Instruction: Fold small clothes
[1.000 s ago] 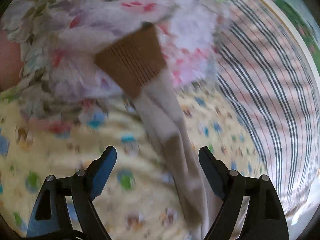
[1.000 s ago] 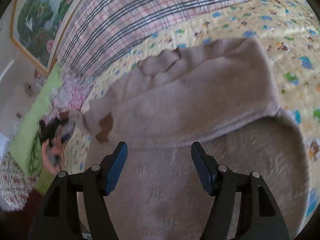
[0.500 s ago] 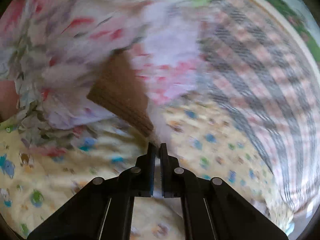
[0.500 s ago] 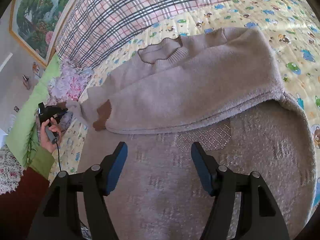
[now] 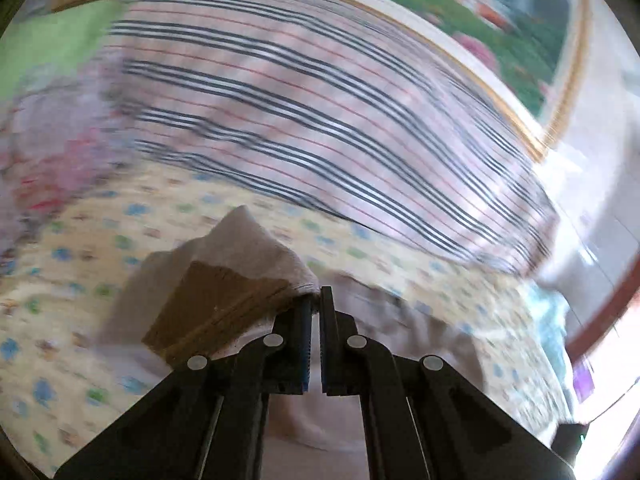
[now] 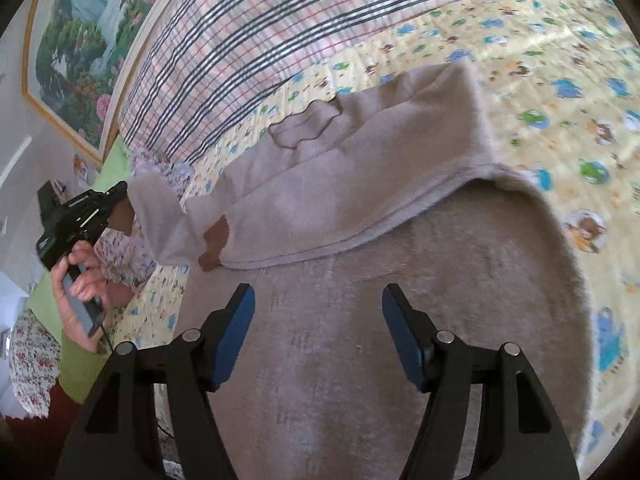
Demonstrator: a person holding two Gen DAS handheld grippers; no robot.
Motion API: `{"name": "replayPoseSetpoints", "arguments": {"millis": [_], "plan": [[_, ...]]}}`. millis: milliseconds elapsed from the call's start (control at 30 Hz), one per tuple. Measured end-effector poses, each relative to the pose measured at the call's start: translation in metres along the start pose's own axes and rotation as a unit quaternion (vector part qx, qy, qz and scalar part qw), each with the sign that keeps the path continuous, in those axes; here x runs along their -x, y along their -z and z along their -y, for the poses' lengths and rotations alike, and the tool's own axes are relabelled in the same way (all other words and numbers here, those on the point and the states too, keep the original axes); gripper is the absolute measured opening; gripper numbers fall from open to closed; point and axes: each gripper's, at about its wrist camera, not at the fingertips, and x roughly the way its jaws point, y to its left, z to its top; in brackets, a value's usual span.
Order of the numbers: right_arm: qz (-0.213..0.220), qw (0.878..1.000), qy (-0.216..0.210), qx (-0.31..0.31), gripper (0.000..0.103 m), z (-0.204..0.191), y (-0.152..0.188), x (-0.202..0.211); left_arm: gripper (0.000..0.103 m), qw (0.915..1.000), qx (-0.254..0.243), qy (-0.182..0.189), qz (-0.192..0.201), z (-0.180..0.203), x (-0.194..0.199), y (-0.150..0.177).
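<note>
A small beige sweater lies on the yellow patterned bedsheet, its body folded over. My left gripper is shut on the sweater's sleeve near its brown cuff and holds it lifted off the bed. The same gripper shows at the left of the right wrist view, with the sleeve hanging from it. My right gripper is open and empty, hovering over the sweater's lower part. A second brown cuff lies on the sweater body.
A plaid pink and black blanket lies along the far side of the bed. A floral cloth and a green cover are at the left. A framed picture hangs on the wall behind.
My left gripper closed on the sleeve by its cuff, then lifted it and swung it towards the sweater body. My right gripper stayed open above the sweater.
</note>
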Motion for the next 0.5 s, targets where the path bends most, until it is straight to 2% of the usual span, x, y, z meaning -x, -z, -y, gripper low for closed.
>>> {"name": "replayPoseSetpoints", "arguments": {"millis": [100,200,267,400,500], "plan": [[0.013,1.000,0.006,-0.012,0.066,0.011,0.000,0.011,0.001,0.9983,-0.039,0.032,-0.027,0.054,-0.022,0.031],[0.023,0.999,0.012,-0.023,0.063,0.023,-0.002,0.022,0.001,0.9952,-0.064,0.049,-0.056,0.094,-0.044,0.063],[0.029,0.999,0.015,-0.031,0.062,0.031,-0.003,0.028,0.001,0.9923,-0.085,0.047,-0.077,0.115,-0.065,0.083],[0.038,0.998,0.019,-0.045,0.061,0.045,-0.005,0.038,0.001,0.9869,-0.112,0.045,-0.107,0.140,-0.095,0.115],[0.046,0.997,0.027,-0.053,0.061,0.053,-0.006,0.045,0.001,0.9842,-0.121,0.041,-0.122,0.146,-0.115,0.126]]}}
